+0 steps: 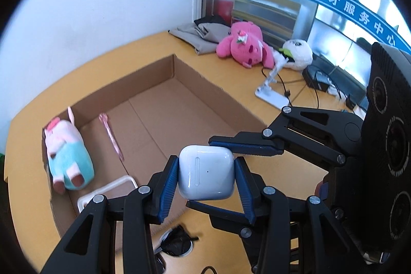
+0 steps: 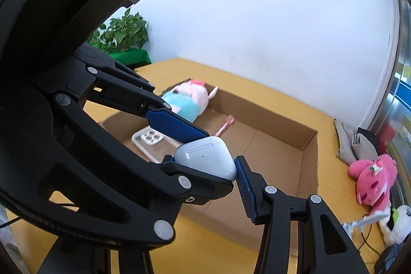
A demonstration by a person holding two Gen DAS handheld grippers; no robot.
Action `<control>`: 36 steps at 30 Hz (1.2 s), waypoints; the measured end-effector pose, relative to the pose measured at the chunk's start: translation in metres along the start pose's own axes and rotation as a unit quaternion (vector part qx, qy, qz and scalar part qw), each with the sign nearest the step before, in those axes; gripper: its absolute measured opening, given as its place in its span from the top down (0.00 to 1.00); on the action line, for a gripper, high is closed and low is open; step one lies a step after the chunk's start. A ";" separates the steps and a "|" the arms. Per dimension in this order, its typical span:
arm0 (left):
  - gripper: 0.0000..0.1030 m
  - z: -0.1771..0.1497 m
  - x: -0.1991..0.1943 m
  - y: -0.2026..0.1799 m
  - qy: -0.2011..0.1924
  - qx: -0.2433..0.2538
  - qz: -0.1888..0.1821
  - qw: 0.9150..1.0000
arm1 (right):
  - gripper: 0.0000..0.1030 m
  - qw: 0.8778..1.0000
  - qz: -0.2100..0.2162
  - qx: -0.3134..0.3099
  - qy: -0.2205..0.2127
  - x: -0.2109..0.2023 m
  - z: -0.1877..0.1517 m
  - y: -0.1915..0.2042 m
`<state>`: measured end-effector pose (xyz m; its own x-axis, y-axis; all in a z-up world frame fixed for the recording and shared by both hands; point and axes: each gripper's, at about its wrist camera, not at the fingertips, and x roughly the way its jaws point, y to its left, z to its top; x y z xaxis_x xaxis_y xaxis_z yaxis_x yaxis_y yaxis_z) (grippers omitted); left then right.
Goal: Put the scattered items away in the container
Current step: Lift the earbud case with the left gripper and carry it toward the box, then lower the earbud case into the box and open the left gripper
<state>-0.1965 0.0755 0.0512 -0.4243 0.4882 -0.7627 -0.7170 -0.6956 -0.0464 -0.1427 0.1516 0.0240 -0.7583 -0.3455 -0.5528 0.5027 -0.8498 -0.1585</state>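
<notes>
A white earbud case [image 1: 206, 175] hangs in the air over the near edge of the open cardboard box [image 1: 205, 84]. My left gripper [image 1: 206, 177] is shut on its left and right sides with the blue pads [image 1: 168, 186]. My right gripper [image 1: 203, 171] reaches in from the right and clamps the case top and bottom. In the right wrist view the earbud case [image 2: 205, 159] sits between the left gripper's [image 2: 218, 161] two pads, and one right gripper [image 2: 205, 163] pad [image 2: 245, 189] touches its corner; the other finger is hidden. The cardboard box [image 2: 310, 145] holds a teal and pink plush [image 1: 69, 156], a pink pen [image 1: 110, 135] and a white phone case [image 1: 108, 190].
On the yellow table behind the box lie a pink plush [image 1: 244, 43], a white plush [image 1: 298, 53], folded clothes [image 1: 203, 35], a white stand [image 1: 272, 91] and black cables [image 1: 316, 94]. A small black item [image 1: 177, 240] lies near the front. A potted plant [image 2: 123, 30] stands at the far left.
</notes>
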 end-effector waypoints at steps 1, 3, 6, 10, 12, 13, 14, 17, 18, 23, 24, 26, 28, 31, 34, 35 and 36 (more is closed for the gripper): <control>0.59 0.006 0.000 0.004 0.000 0.001 0.000 1.000 | 0.50 1.000 0.000 -0.001 -0.001 0.002 0.005 -0.004; 0.59 0.018 0.003 0.013 0.001 0.001 -0.003 1.000 | 0.50 1.000 -0.001 -0.004 0.000 0.008 0.015 -0.010; 0.59 0.032 0.009 0.030 0.007 -0.008 -0.013 1.000 | 0.50 1.000 0.011 -0.002 0.005 0.020 0.028 -0.023; 0.59 0.051 0.030 0.059 0.017 -0.026 -0.024 0.999 | 0.50 0.999 0.027 0.011 0.019 0.048 0.043 -0.043; 0.59 0.058 0.041 0.072 0.024 -0.034 -0.030 0.999 | 0.50 0.999 0.033 0.016 0.029 0.065 0.049 -0.051; 0.59 0.061 0.046 0.078 0.026 -0.036 -0.031 0.999 | 0.50 0.999 0.034 0.016 0.034 0.073 0.051 -0.055; 0.59 0.064 0.051 0.084 0.029 -0.037 -0.033 0.998 | 0.50 0.999 0.035 0.015 0.039 0.082 0.054 -0.058; 0.59 0.076 0.070 0.106 0.040 -0.047 -0.037 0.997 | 0.50 0.998 0.044 0.018 0.050 0.107 0.062 -0.071; 0.59 0.080 0.076 0.113 0.044 -0.049 -0.038 0.997 | 0.50 0.997 0.047 0.018 0.054 0.115 0.064 -0.075; 0.59 0.095 0.108 0.143 0.058 -0.061 -0.047 0.995 | 0.50 0.996 0.057 0.012 0.073 0.158 0.072 -0.095; 0.59 0.097 0.116 0.150 0.062 -0.065 -0.048 0.995 | 0.50 0.995 0.059 0.012 0.077 0.167 0.073 -0.100; 0.59 0.102 0.132 0.162 0.070 -0.075 -0.053 0.993 | 0.50 0.994 0.067 0.015 0.086 0.186 0.074 -0.109; 0.59 0.104 0.151 0.175 0.079 -0.086 -0.061 0.991 | 0.50 0.992 0.074 0.021 0.098 0.204 0.073 -0.118; 0.59 0.105 0.178 0.191 0.094 -0.102 -0.073 0.988 | 0.50 0.989 0.082 0.028 0.119 0.232 0.067 -0.129; 0.59 0.100 0.205 0.202 0.115 -0.117 -0.079 0.983 | 0.50 0.985 0.095 0.036 0.143 0.260 0.057 -0.136; 0.59 0.098 0.215 0.205 0.124 -0.121 -0.081 0.982 | 0.50 0.983 0.099 0.038 0.150 0.267 0.053 -0.138; 0.59 0.097 0.223 0.207 0.132 -0.123 -0.082 0.980 | 0.50 0.981 0.103 0.041 0.158 0.275 0.048 -0.139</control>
<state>-0.4930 0.0916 -0.0661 -0.1334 0.4738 -0.8705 -0.5948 -0.7408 -0.3121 -0.4406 0.1556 -0.0671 -0.4706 -0.3830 -0.7948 0.5872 -0.8084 0.0419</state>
